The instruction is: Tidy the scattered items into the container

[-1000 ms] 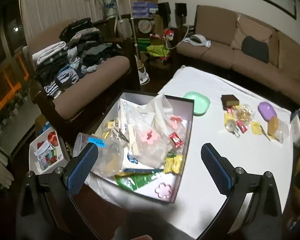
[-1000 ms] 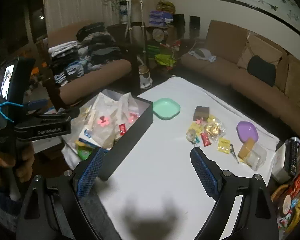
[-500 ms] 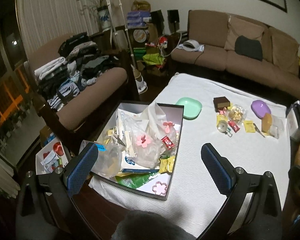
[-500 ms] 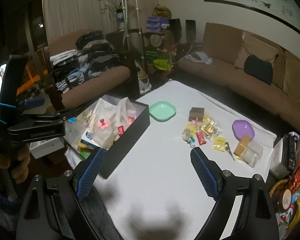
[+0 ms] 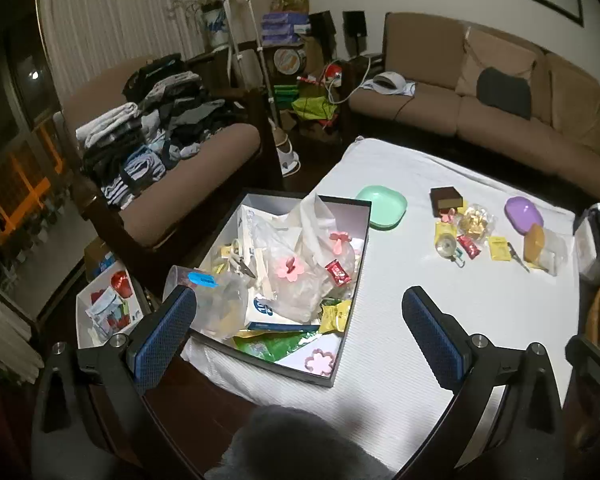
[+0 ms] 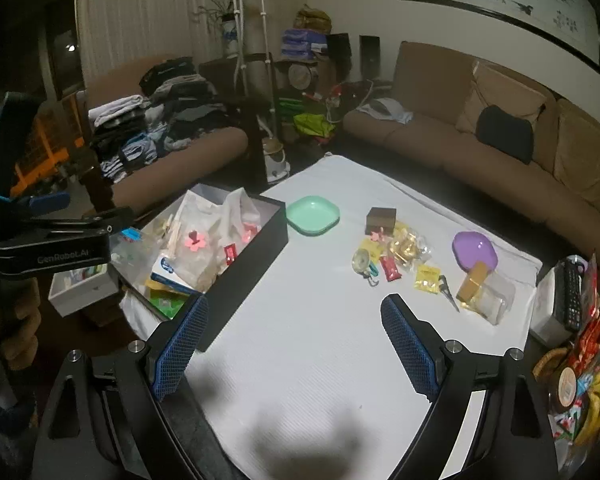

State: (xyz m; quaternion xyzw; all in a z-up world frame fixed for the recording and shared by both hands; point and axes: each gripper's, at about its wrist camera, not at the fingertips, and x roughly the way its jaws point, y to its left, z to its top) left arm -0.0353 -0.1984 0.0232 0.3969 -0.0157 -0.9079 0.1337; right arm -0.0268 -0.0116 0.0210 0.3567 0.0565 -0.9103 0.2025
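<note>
A black box at the table's left edge holds bags, packets and pink flower clips. Scattered on the white cloth lie a green dish, a brown box, a gold candy bag, a red packet, yellow packets, a tape roll, small scissors, a purple dish and a clear bag. My left gripper is open and empty above the box's near end. My right gripper is open and empty over bare cloth.
A white box with a remote and a snack basket with bananas stand at the table's right edge. Sofas flank the table; the left one carries folded clothes. A white box of odds sits on the floor at left.
Both grippers have pulled back and risen, so the table and box look smaller and farther. Both stay open and empty. No item on the table has moved.
</note>
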